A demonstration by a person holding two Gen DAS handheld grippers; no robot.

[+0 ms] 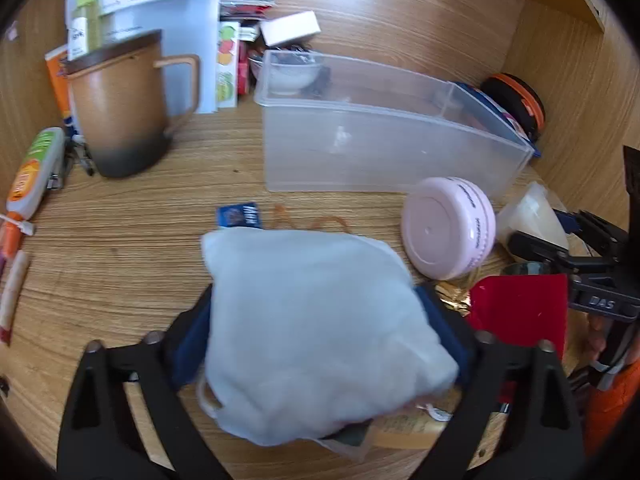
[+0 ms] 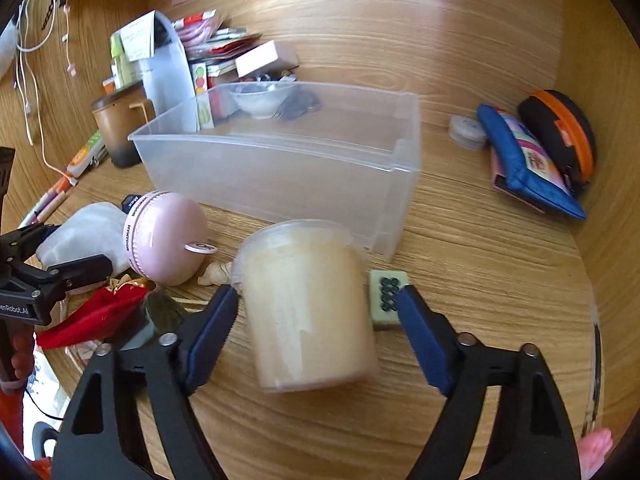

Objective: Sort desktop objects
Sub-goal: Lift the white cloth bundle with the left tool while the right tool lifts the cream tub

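White pouch (image 1: 316,332) clamped in left gripper (image 1: 320,344) | cream tub (image 2: 308,304) between spread right gripper (image 2: 318,308)

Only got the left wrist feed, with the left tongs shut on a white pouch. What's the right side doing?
Observer: Right tongs are open, straddling a cream tub lying on its side. No grip.
Operator: Anything crowding the tub?
Observer: A mahjong tile lies just right of it, by the right finger.
Operator: Room in the bin for my white pouch?
Observer: The clear bin looks empty inside. The white bowl sits behind it.
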